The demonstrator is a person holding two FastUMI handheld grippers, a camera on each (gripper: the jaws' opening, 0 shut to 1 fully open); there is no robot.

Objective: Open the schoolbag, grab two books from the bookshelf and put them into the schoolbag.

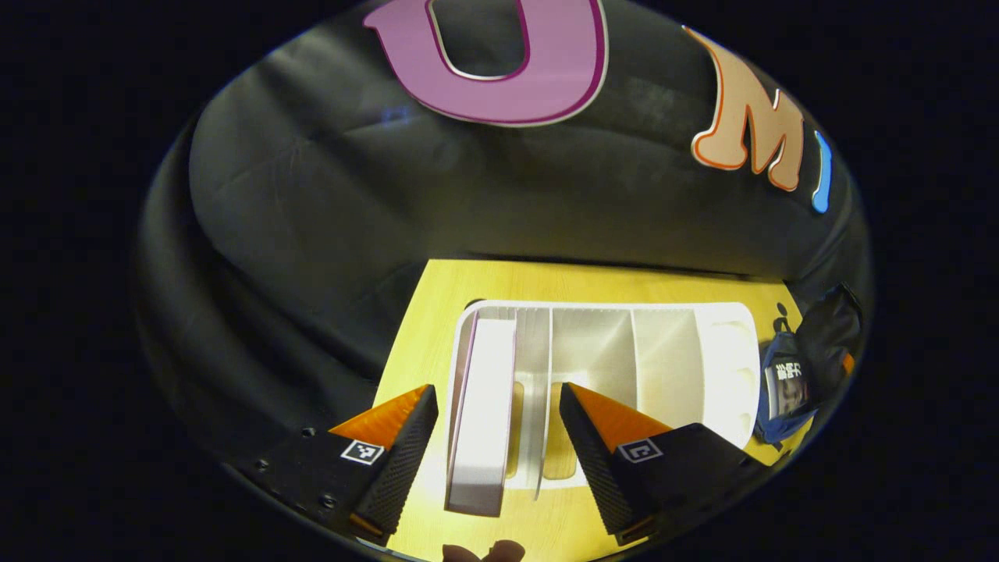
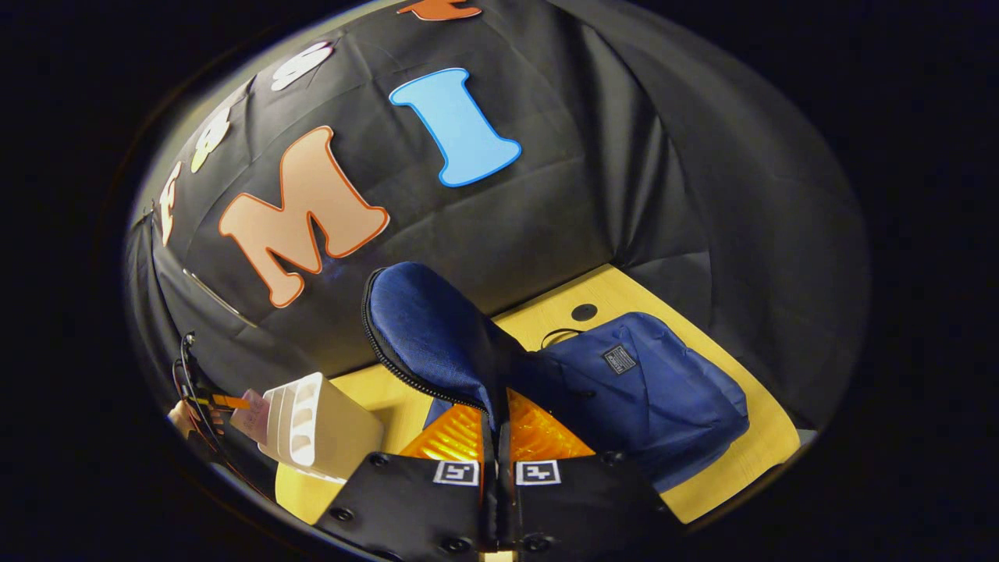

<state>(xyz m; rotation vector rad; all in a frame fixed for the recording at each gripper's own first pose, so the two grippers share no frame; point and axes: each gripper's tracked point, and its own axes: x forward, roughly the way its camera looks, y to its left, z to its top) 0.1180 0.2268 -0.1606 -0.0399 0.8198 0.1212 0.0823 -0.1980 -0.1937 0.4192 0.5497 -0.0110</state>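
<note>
A white slotted bookshelf lies on the yellow table. A pale book with a pinkish cover stands in its leftmost slot and sticks out toward me. My left gripper is open, one finger on each side of that book, not pressing it. The blue schoolbag lies on the table, its zipped flap lifted upright. My right gripper is shut on the flap's edge. In the left gripper view the schoolbag sits at far right with a book showing in its mouth.
The other slots of the bookshelf hold nothing. The pink book and the left gripper appear small at the far left of the right gripper view. A round cable hole sits in the table behind the bag.
</note>
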